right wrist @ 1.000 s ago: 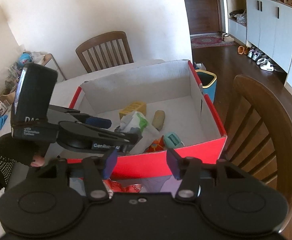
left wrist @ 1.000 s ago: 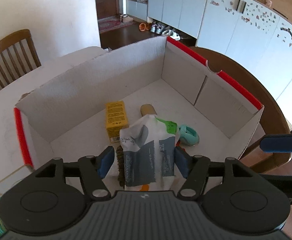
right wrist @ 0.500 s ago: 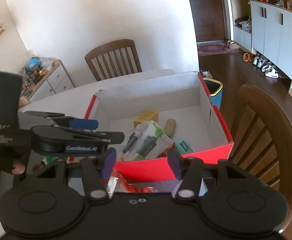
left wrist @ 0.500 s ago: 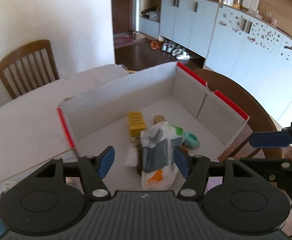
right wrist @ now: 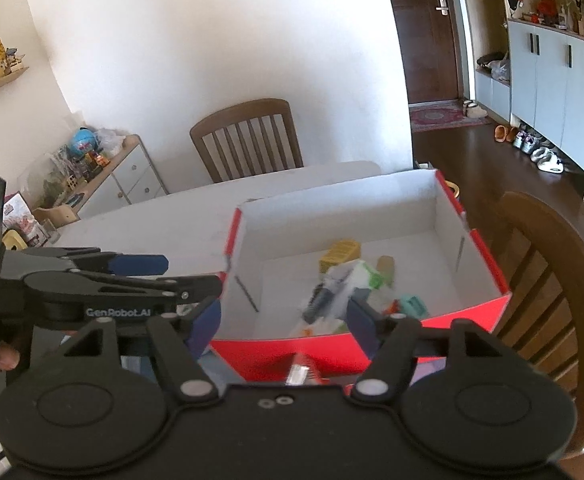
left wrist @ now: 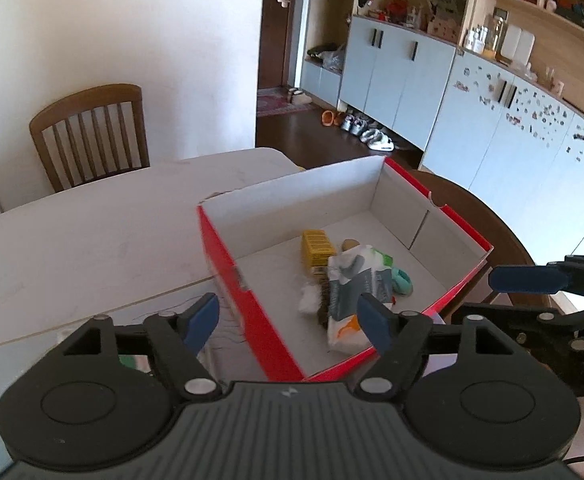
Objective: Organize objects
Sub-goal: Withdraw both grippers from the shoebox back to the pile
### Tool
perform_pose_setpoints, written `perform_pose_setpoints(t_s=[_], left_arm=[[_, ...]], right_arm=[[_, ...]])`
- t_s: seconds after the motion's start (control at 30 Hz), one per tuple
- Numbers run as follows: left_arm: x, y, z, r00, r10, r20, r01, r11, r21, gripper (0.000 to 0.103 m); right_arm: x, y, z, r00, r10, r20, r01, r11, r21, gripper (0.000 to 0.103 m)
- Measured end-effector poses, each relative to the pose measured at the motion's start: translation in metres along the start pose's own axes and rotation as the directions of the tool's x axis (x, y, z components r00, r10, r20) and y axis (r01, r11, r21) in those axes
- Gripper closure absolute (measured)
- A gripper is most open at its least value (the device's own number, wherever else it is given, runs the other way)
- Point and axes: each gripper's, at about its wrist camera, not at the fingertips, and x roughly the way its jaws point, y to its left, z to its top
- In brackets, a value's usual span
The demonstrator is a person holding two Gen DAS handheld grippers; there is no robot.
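Item: red cardboard box with white interior (left wrist: 228,264), open-topped, standing on the white tabletop (left wrist: 72,240) and filling the centre-right of both views. Contents, gathered near the middle of the box floor: a white-and-grey printed plastic pouch (left wrist: 351,288), lying flat and uppermost; a small yellow carton (left wrist: 317,252) just above it in the left-wrist frame; a tan rounded object (left wrist: 349,245) beside the carton; a teal plastic piece (left wrist: 403,282) at the pouch's right edge; a dark bristly item (left wrist: 324,300) and a white wad (left wrist: 307,300) along its left. Left gripper (left wrist: 288,320): jaws opening, nothing between the blue pads, which frame the box's near-left wall from above; no grasp. Right gripper (right wrist: 284,320): jaws likewise opening and empty, poised over the red front wall at lower centre of its view. A crinkled red-and-silver wrapper (right wrist: 301,372) shows just below that wall, outside the box and partly hidden by the tool body. Step in hand, as judged: a deposit into the box looks finished, with both tools free. Next move likely calls for aiming a gripper at an item outside the box, probably the wrapper, and closing on it squarely before lifting it over the wall.
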Motion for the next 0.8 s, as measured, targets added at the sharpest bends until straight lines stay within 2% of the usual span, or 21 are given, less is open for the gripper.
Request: perform_pose_setpoints(t_s=[0.17, 0.53, 0.63, 0.8], left_arm=[[-0.018, 0.027, -0.009, 1.000, -0.010, 0.007, 0.010, 0.999, -0.032, 0.023], [-0.048, 0.088, -0.033, 1.000, 0.000, 0.026, 0.002, 0.997, -0.075, 0.023], [-0.055, 0.106, -0.039, 0.999, 0.000, 0.036, 0.004, 0.996, -0.089, 0.011], [-0.063, 0.134, -0.049, 0.999, -0.010, 0.044, 0.015, 0.993, -0.114, 0.011]], right_arm=[[0.003, 0.029, -0.005, 1.000, -0.009, 0.010, 0.009, 1.000, 0.006, 0.021], [0.019, 0.086, -0.013, 1.000, -0.014, 0.011, 0.014, 1.000, 0.018, 0.005], [0.023, 0.103, -0.015, 1.000, -0.020, 0.015, 0.019, 1.000, 0.010, 0.004], [0.034, 0.127, -0.018, 1.000, -0.025, 0.008, 0.025, 1.000, 0.009, 0.003]])
